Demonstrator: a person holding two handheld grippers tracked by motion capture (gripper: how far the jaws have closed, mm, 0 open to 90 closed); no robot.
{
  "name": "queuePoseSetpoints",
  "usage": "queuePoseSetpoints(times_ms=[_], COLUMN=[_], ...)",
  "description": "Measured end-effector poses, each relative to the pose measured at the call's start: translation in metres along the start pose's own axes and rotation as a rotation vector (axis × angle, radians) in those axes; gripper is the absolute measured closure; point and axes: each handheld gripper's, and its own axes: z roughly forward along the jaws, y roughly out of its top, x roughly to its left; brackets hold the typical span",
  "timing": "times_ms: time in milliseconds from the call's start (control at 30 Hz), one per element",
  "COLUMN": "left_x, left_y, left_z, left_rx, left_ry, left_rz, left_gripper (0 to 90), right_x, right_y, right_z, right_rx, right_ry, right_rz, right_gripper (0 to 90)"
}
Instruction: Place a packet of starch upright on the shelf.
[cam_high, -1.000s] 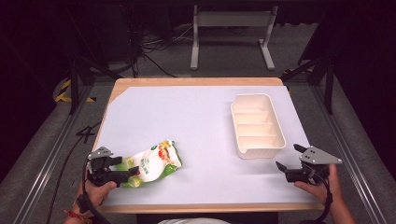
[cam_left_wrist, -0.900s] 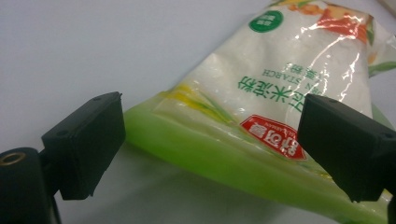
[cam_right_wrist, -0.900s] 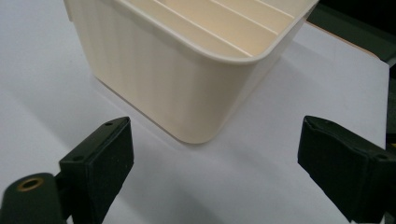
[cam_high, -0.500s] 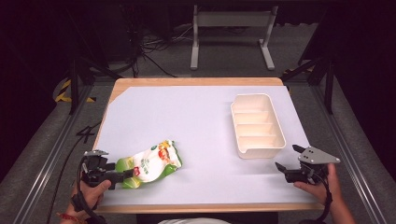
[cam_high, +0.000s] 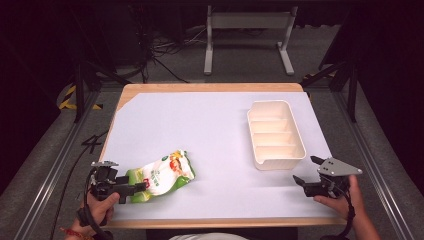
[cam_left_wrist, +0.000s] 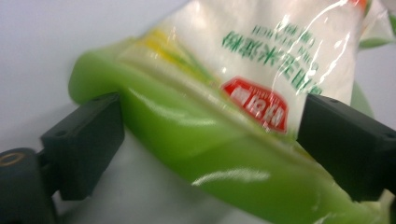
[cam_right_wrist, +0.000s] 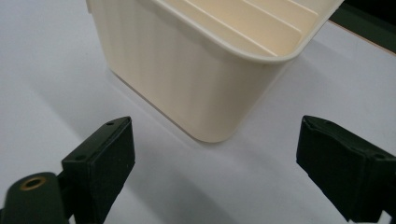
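Near the worktop's (cam_high: 220, 125) near-left corner, the left claw (cam_left_wrist: 210, 149) is straddling the green pouch's (cam_high: 160, 175) end, jaws spread and not yet clenched. Closing on that slick, floppy edge is risking a slip. The right claw (cam_high: 306, 172) is waiting released by the tray (cam_high: 276, 162).

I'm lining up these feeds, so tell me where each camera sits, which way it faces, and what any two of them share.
High view: above the person's side, looking forward and down on the table; both hands show, with the left gripper and right gripper.
Left gripper view: rides the left gripper, looking along its jaws, which stand open around the green pouch.
Right gripper view: rides the right gripper, looking between its open jaws at the cream divided tray.
Shared: the high view also shows pouch and tray.
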Motion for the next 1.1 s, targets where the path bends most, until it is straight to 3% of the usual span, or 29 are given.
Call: queuePoseSetpoints(times_ms=[67,100,167,200,333,367,400,433,500,567,600,633,700,833,1100], left_x=[-0.003,-0.006,-0.011,-0.011,-0.008,-0.008,-0.01,-0.013,-0.02,-0.021,-0.02,-0.019,-0.014,-0.01,-0.022], left_y=[0.002,0.004,0.008,0.009,0.011,0.011,0.012,0.014,0.016,0.017,0.017,0.016,0.012,0.004,-0.013], left_z=[0.003,0.006,0.009,0.009,0.011,0.013,0.016,0.019,0.023,0.017,0.012,0.006,-0.006,-0.024,-0.021], left_rx=[-0.018,-0.054,-0.026,-0.034,-0.041,-0.035,-0.023,-0.011,0.007,-0.015,-0.026,-0.032,-0.061,-0.092,0.019], left_ry=[-0.034,-0.058,-0.007,-0.01,-0.046,-0.085,-0.092,-0.071,-0.033,-0.018,0.01,0.035,0.015,0.051,0.088], left_rz=[0.017,0.042,0.068,0.061,0.064,0.075,0.093,0.129,0.172,0.184,0.19,0.178,0.133,0.073,0.031], left_gripper=[11.6,14.0,14.6,15.7,20.1,22.4,24.4,24.4,32.9,36.3,35.5,33.8,30.5,23.5,10.3], right_x=[-0.001,-0.001,-0.001,0.0,0.0,-0.001,-0.001,-0.001,0.0,0.0,0.0,0.0,-0.001,-0.001,-0.003], right_y=[0.0,0.0,0.0,0.0,0.0,0.0,0.0,0.0,0.0,0.0,0.0,0.0,0.0,-0.001,0.003], right_z=[0.0,0.0,0.0,0.0,0.0,0.001,0.001,0.001,0.001,-0.001,-0.001,-0.001,-0.001,-0.001,0.005], right_rx=[-0.002,-0.004,-0.006,-0.005,-0.007,-0.007,-0.006,-0.006,-0.005,-0.009,-0.01,-0.01,-0.007,-0.002,0.0], right_ry=[0.004,0.007,0.018,0.017,0.024,0.029,0.029,0.029,0.026,0.028,0.025,0.022,0.023,0.021,0.023], right_rz=[0.009,0.013,0.016,0.013,0.019,0.022,0.021,0.021,0.018,0.02,0.018,0.017,0.02,0.019,0.001], right_gripper=[11.5,11.5,11.6,11.7,11.8,11.8,11.8,11.8,11.9,12.0,12.1,12.1,12.1,12.1,12.5])
